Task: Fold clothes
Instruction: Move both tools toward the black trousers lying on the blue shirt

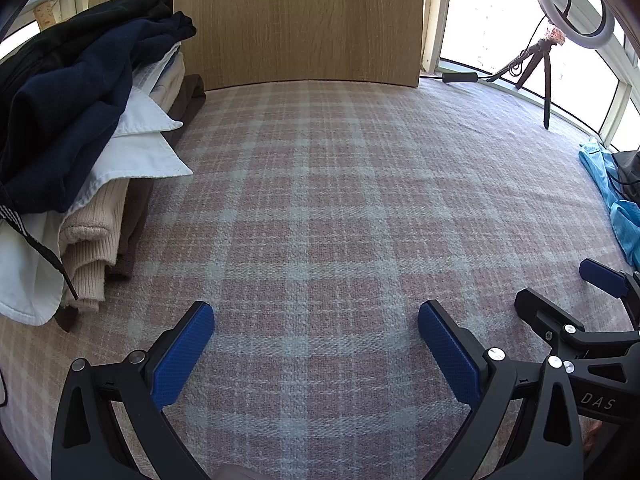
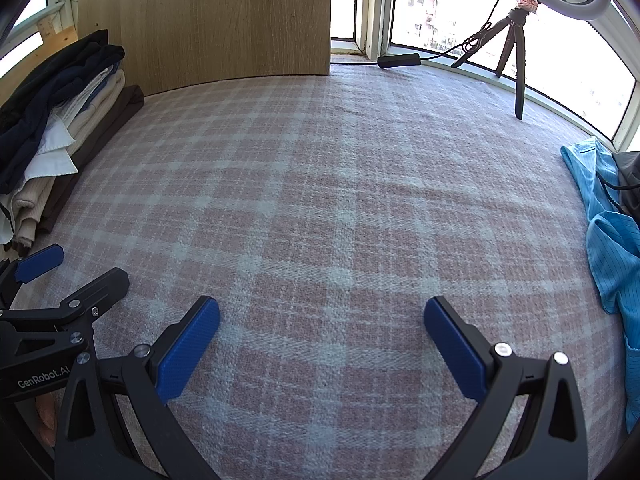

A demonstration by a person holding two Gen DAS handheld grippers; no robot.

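Both grippers hang over the bare middle of the plaid cloth [image 1: 320, 200], angled downward, with nothing between the fingers: the left gripper [image 1: 316, 344] stands spread wide, blue pads apart, and the right gripper [image 2: 322, 340] the same. Judged step: between garments, with none in hand. A stack of folded clothes [image 1: 92, 140] sits at the left edge against the wooden board [image 1: 260, 20]; an unfolded light-blue garment [image 2: 604, 232] lies crumpled at the right edge of the surface, well apart from both grippers. Likely next move, as a judgement only: the right gripper, being nearer, reaches for the blue garment, pinches an edge or collar, and drags it to the open centre so it can be spread flat; the left would need to take a second edge to keep it from bunching. Materials: the cover is a coarse woven plaid in faded pink and pale grey-blue, flat with faint creases. The stack mixes a dark navy soft knit on top, a crisp white cotton piece with pointed corners, a beige ribbed knit with thick rolled edges, and a brown layer at the bottom. The blue garment looks thin, smooth and finely striped, probably slippery and limp. A tripod [image 2: 516, 52] with a ring light [image 1: 572, 4] stands by the window.
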